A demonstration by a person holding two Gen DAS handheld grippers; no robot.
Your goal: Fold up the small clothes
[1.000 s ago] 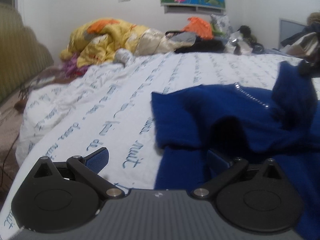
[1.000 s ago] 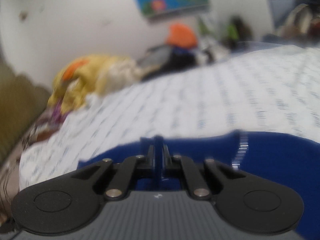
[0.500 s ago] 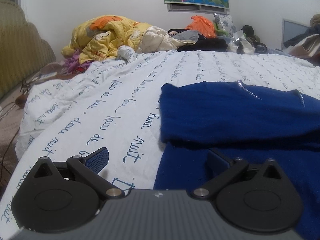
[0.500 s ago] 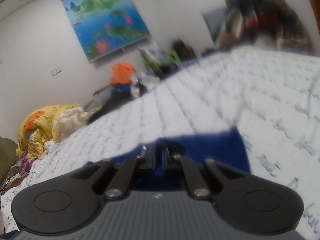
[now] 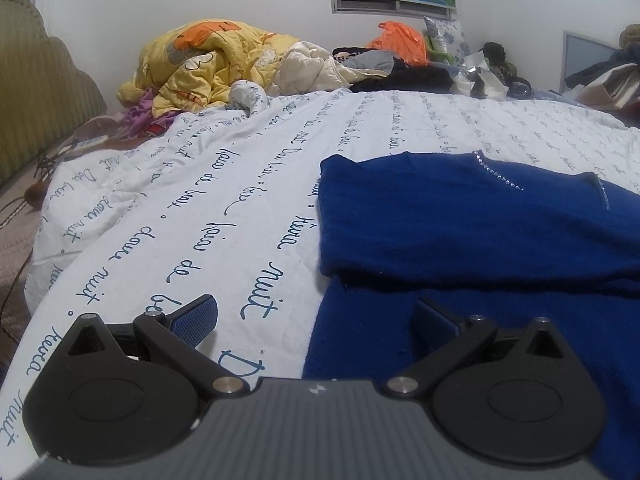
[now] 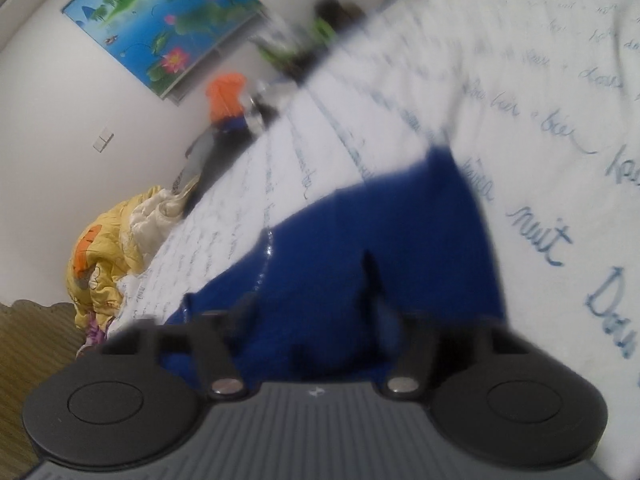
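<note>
A bed [image 5: 168,184] under a quilted white cover printed with looping blue script fills both views. A soft blue knit sweater [image 5: 460,216] lies flat near the bed's front edge, one layer doubled over another, a thin line of sparkling beads tracing its neckline. A crumpled yellow quilt [image 5: 212,60] is heaped at the bed's far end. The left gripper [image 5: 316,316] sits low, its fingers spread wide, one above the cover, one over the knit. The right gripper [image 6: 320,312], rolled sideways and blurred, has just been opening; its fingers stand apart over the sweater, pinching nothing.
</note>
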